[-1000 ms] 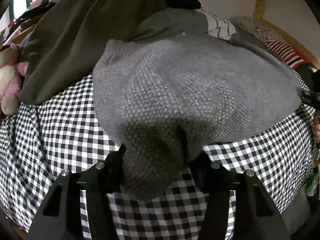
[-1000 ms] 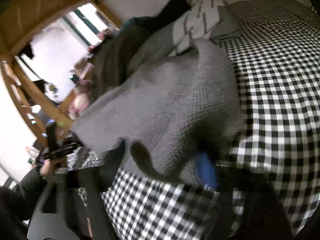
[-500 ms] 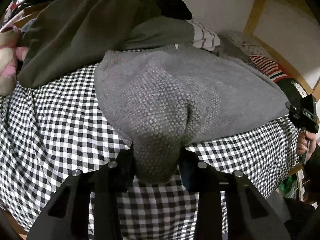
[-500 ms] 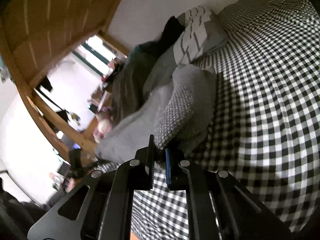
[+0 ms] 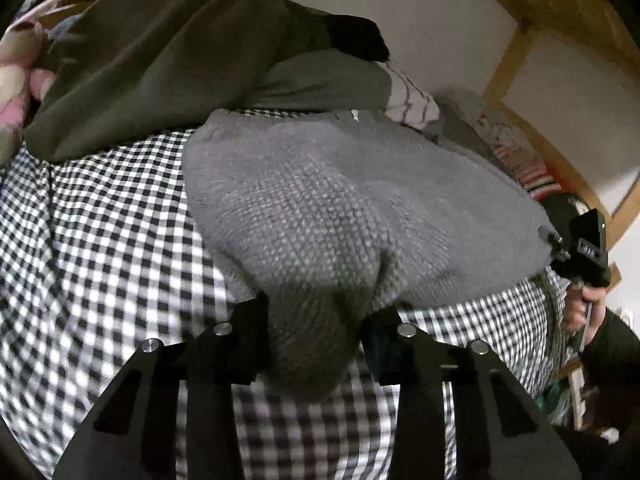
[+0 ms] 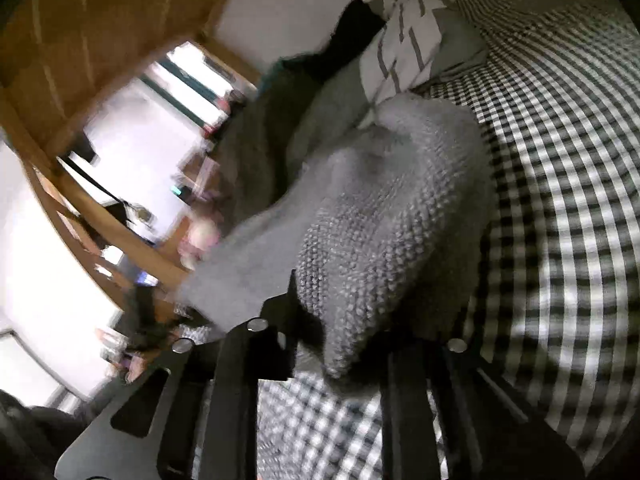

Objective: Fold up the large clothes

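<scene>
Both grippers pinching the grey sweater over the checked bed

My left gripper (image 5: 314, 344) pinches a thick bunch of the grey knit sweater (image 5: 320, 216), and my right gripper (image 6: 340, 344) has its fingers clamped on another bunched edge of it, though that view is blurred. The sweater lies across the black-and-white checked bed (image 5: 100, 240), its far side up against a heap of dark clothes (image 5: 160, 60) and a striped pillow (image 6: 404, 52). To do this fold well, I judge both corners should travel level and at one pace, with the knit taut between them so the edge lands straight, not slack in the middle. The knit is chunky, loose and heavy-looking; it sags and bulges by each grip, so I'd expect it to stretch if I tug hard.
</scene>
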A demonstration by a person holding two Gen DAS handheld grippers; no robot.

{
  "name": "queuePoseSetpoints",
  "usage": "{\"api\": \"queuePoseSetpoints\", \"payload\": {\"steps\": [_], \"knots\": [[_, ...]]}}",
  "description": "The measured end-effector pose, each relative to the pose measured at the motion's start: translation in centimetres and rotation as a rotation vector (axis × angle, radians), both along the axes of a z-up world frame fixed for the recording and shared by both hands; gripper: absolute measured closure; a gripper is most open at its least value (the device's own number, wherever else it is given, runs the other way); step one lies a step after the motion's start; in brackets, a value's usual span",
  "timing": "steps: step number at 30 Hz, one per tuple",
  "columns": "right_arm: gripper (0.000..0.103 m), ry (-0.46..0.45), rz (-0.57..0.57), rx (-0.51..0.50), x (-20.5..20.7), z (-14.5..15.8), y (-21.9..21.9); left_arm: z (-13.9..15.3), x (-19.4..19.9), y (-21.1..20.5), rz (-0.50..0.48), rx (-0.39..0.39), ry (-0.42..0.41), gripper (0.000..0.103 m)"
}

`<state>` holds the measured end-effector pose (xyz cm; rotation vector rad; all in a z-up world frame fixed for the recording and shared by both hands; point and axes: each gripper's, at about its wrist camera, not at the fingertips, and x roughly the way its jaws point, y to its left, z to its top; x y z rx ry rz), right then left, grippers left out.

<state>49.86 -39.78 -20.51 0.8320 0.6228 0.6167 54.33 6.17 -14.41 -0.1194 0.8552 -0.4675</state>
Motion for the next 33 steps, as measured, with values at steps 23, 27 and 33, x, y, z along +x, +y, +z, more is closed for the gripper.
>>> {"api": "queuePoseSetpoints", "payload": {"steps": [23, 27, 33], "knots": [[0.01, -0.045, -0.052, -0.763, -2.7, 11.2, -2.8, 8.4, -7.7, 6.2, 0.098, 0.043, -0.143, 0.013], [0.01, 0.033, 0.15, -0.981, 6.5, 9.7, 3.0, 6.9, 0.5, 3.9, 0.006, 0.108, -0.006, 0.009], [0.045, 0.281, 0.333, -1.065, 13.3, 3.9, 7.1, 0.3, 8.4, -0.3, -0.033, 0.268, 0.182, 0.014]]}}
